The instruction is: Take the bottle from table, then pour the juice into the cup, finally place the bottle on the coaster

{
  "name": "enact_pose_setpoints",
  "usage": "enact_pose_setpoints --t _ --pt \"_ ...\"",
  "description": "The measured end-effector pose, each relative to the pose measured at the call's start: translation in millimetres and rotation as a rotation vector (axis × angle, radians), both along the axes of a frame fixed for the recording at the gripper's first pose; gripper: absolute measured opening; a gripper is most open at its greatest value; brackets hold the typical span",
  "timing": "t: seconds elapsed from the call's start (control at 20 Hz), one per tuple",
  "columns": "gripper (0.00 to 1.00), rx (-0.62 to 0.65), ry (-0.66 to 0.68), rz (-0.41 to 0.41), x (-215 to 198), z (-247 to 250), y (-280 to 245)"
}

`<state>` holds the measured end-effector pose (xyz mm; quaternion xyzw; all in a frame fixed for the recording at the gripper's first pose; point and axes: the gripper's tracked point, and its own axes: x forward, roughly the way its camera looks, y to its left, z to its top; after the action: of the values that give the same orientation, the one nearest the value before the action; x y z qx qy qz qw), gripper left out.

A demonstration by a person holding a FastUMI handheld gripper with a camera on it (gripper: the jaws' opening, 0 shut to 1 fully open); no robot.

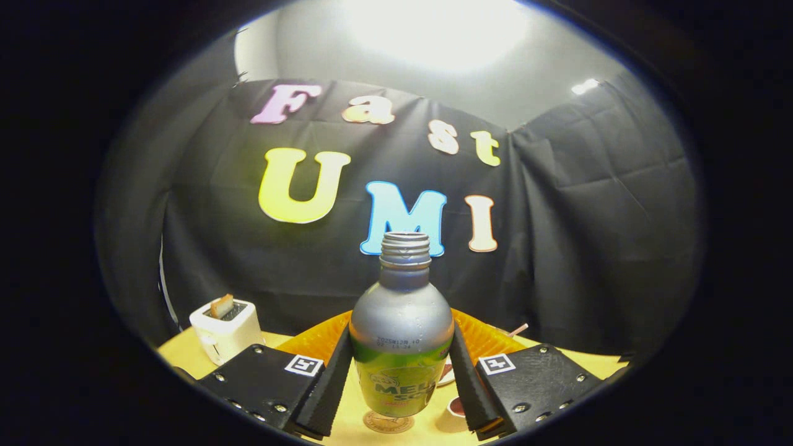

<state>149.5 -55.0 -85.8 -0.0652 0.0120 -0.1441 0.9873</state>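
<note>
A silver metal bottle (401, 334) with a green label and an uncapped threaded neck stands upright between my fingers. My gripper (401, 381) is shut on the bottle, both black pads pressing its sides, and holds it above the yellow table (365, 396). Directly under the bottle's base lies a round coaster (388, 424). A small white cup (455, 411) with a dark red inside sits on the table just right of the bottle, beside my right finger (471, 387).
A white toaster (225, 329) with a slice of bread in its slot stands at the back left of the table. An orange ribbed bowl or basket (322, 337) sits behind the bottle. A thin stick (518, 329) pokes up at the back right.
</note>
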Motion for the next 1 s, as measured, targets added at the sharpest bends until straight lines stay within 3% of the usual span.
enact_pose_setpoints --t 0.15,0.5,1.0 --pt "0.77 0.044 -0.004 0.034 16 -8 4" --pt "0.77 0.101 0.097 0.027 40 -71 0" --pt "0.77 0.094 0.147 0.019 60 -148 -9"
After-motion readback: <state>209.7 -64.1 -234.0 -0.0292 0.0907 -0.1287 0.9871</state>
